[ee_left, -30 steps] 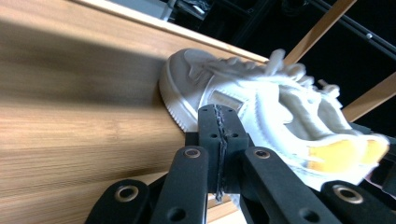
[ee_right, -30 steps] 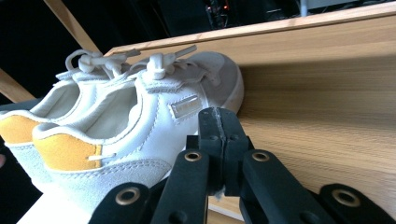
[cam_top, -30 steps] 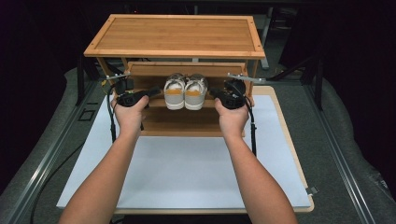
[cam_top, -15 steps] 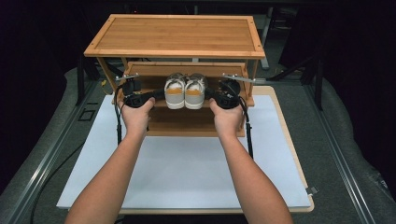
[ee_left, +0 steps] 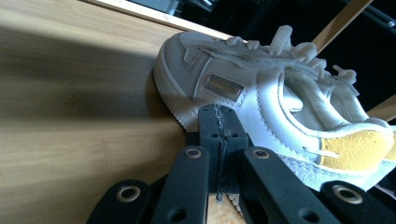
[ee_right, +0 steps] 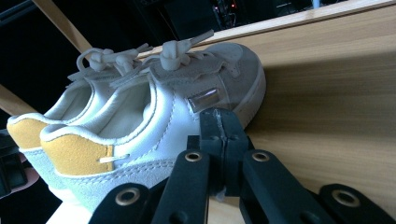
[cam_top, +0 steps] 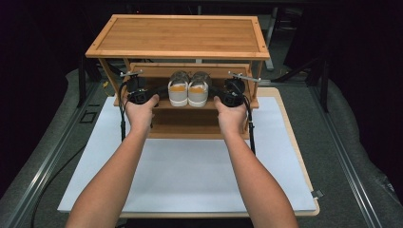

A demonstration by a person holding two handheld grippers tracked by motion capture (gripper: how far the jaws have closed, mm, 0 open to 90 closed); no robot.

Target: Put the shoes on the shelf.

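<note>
A pair of white sneakers with yellow heel tabs, the left shoe (cam_top: 178, 91) and the right shoe (cam_top: 199, 91), stands heels toward me on the middle shelf (cam_top: 190, 109) of a wooden shoe rack. My left gripper (cam_top: 161, 93) is at the left shoe's outer side. In the left gripper view the left gripper (ee_left: 218, 116) is shut, tips against that shoe (ee_left: 280, 100). My right gripper (cam_top: 215, 93) is at the right shoe's outer side. In the right gripper view the right gripper (ee_right: 223, 122) is shut too, tips touching the shoe (ee_right: 154, 116). Nothing is held between either pair of jaws.
The rack's top board (cam_top: 178, 38) overhangs the shelf and both grippers. Slanted side posts (cam_top: 110, 76) stand just outside each hand. A lower shelf (cam_top: 190, 129) sits beneath. The rack stands at the far end of a white mat (cam_top: 190, 175) on the table.
Both hands have moved slightly forward and inward, bringing the shut grippers against the sides of the shoes. The shoes have barely shifted.
</note>
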